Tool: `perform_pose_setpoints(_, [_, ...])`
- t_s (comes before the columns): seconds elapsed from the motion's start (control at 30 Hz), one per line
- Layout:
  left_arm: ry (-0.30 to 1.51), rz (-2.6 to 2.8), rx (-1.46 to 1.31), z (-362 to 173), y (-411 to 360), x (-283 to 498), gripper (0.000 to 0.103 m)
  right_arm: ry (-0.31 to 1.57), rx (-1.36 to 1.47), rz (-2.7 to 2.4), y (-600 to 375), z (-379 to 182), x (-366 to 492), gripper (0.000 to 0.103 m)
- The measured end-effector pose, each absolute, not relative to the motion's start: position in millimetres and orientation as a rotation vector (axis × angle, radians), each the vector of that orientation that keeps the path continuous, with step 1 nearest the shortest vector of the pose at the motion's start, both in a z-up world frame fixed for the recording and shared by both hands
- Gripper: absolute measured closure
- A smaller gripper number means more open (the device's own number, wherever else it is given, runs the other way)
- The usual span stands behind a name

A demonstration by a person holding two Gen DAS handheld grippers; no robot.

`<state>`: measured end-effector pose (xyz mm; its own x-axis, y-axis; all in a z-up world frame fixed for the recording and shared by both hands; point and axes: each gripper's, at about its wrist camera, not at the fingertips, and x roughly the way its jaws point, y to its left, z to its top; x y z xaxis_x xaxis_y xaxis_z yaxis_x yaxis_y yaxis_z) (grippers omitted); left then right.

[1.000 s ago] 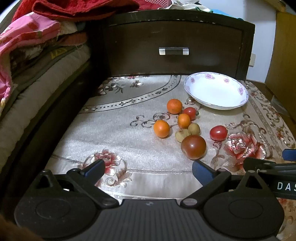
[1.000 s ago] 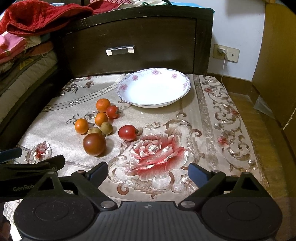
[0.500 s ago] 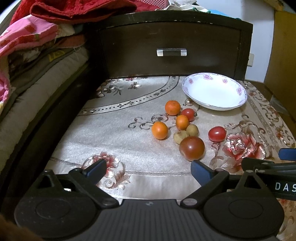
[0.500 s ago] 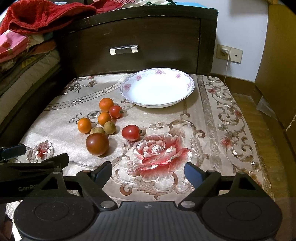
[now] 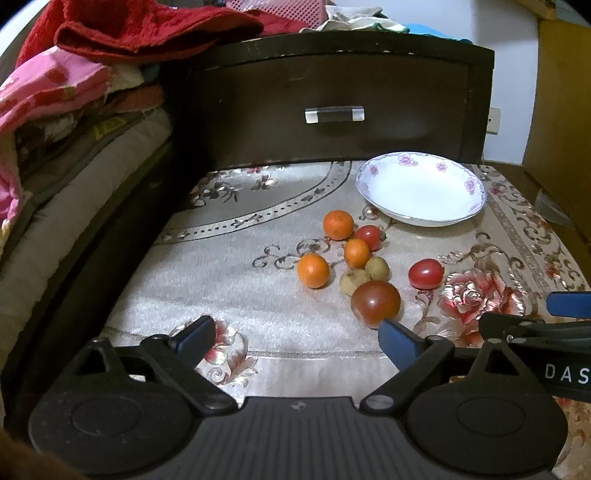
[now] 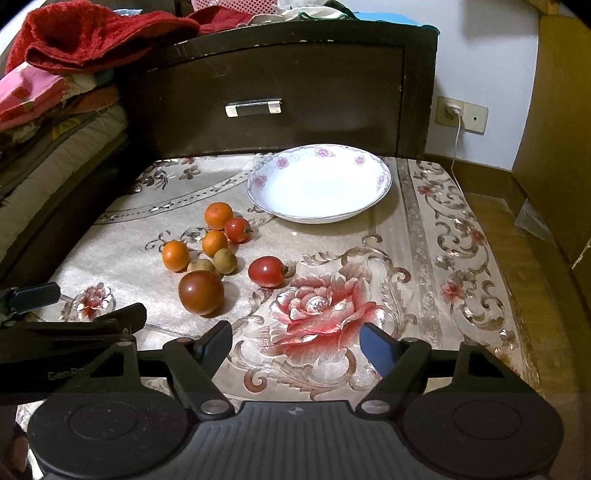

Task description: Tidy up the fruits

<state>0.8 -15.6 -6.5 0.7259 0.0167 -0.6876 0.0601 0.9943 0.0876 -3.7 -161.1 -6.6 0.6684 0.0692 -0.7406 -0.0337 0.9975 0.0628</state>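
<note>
I hold the left gripper (image 5: 295, 334) low over the near edge of the embroidered cloth (image 5: 229, 266), its two fingers spread wide with nothing between them. The blue tip of its right finger sits just in front of the large dark tomato (image 5: 376, 302), though I cannot tell whether they touch. My right gripper (image 6: 295, 341) hangs beside it, jaws likewise parted and holding nothing, over the big red rose pattern (image 6: 317, 314).

The fruits lie loose on the cloth in one cluster, all outside the white floral-rimmed plate (image 6: 384, 177), which stands farther back near the dark wooden drawer front (image 6: 288, 74). From the right wrist view I count three small oranges: one farthest back (image 6: 218, 215), one in the middle (image 6: 214, 243) and one to the left (image 6: 176, 255). A small red tomato (image 6: 237, 229) rests right beside the rear orange. Two brownish longans (image 6: 225, 261) sit close together just behind the dark tomato (image 6: 201, 292). Another red tomato (image 6: 266, 271) lies a little apart to the right of the cluster, near the rose.

A red towel (image 5: 147, 29) and folded bedding (image 5: 48, 88) are piled to the left of the drawer. A wall socket (image 6: 461, 114) with a white cord shows on the right.
</note>
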Motion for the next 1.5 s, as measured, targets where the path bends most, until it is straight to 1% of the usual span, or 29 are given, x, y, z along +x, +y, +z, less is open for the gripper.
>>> perform_pose_setpoints(0.17, [0.738,-0.028,0.125,3,-19,-1,0.007,0.83,0.051,0.071,-162,-3,-6,0.038])
perform_pose_setpoints(0.27, [0.725,-0.037,0.146,10,-23,-1,0.01,0.828,0.052,0.083,-162,0,-6,0.04])
perform_pose_setpoints(0.33, [0.722,-0.054,0.162,13,-26,2,0.013,0.826,0.046,0.097,-160,3,-7,0.047])
perform_pose_setpoints(0.43, [0.72,-0.089,0.175,13,-25,10,0.014,0.821,0.025,0.103,-157,9,-4,0.053])
perform_pose_setpoints(0.67, [0.788,-0.146,0.184,-5,-21,32,0.015,0.89,-0.021,0.163,-154,3,21,0.053])
perform_pose_setpoints(0.8, [0.823,-0.199,0.169,-18,-26,44,0.02,0.926,-0.109,0.214,-153,-8,34,0.053])
perform_pose_setpoints(0.97, [0.85,-0.244,0.134,-28,-33,60,0.021,0.989,-0.088,0.227,-167,-18,52,0.052])
perform_pose_setpoints(1.1, [0.868,-0.261,0.146,-33,-34,65,0.021,0.979,-0.116,0.226,-176,-21,62,0.052])
perform_pose_setpoints(1.17, [0.89,-0.273,0.138,-39,-35,67,0.022,0.96,-0.139,0.196,-182,-20,67,0.048])
perform_pose_setpoints(1.23, [0.911,-0.293,0.139,-44,-40,71,0.03,0.964,-0.112,0.183,-191,-21,73,0.047])
perform_pose_setpoints(1.33, [0.918,-0.307,0.156,-49,-47,74,0.034,0.982,-0.066,0.206,-192,-22,82,0.047])
perform_pose_setpoints(1.5, [0.926,-0.294,0.154,-52,-45,77,0.041,0.938,-0.146,0.28,-173,-25,91,0.048])
